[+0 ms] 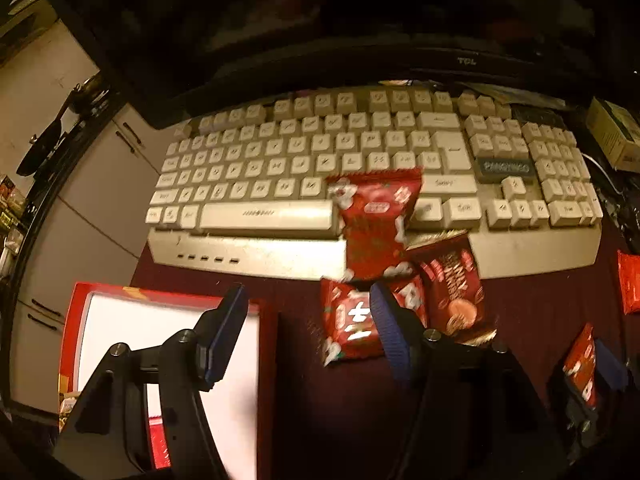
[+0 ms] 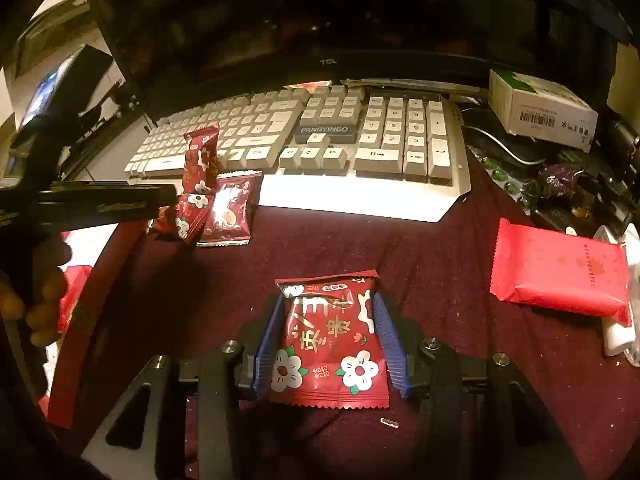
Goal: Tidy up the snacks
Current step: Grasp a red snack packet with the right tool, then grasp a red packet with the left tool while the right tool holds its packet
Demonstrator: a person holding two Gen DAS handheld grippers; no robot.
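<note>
In the left wrist view my left gripper (image 1: 308, 320) is open and empty, above the maroon cloth between a red box with a white inside (image 1: 168, 344) and a pile of three red snack packets (image 1: 376, 272) by the keyboard (image 1: 320, 168). The pile also shows in the right wrist view (image 2: 212, 200). In the right wrist view my right gripper (image 2: 332, 344) has its blue pads on both sides of a red flowered snack packet (image 2: 330, 344) lying on the cloth. That gripper and packet show in the left wrist view at the lower right (image 1: 584, 364).
A flat red packet (image 2: 560, 276) lies at the right. A white carton (image 2: 540, 108), dark wrappers and a cable crowd the far right. A black monitor (image 2: 328, 60) stands behind the keyboard. The red box's edge (image 2: 92, 320) runs along the left.
</note>
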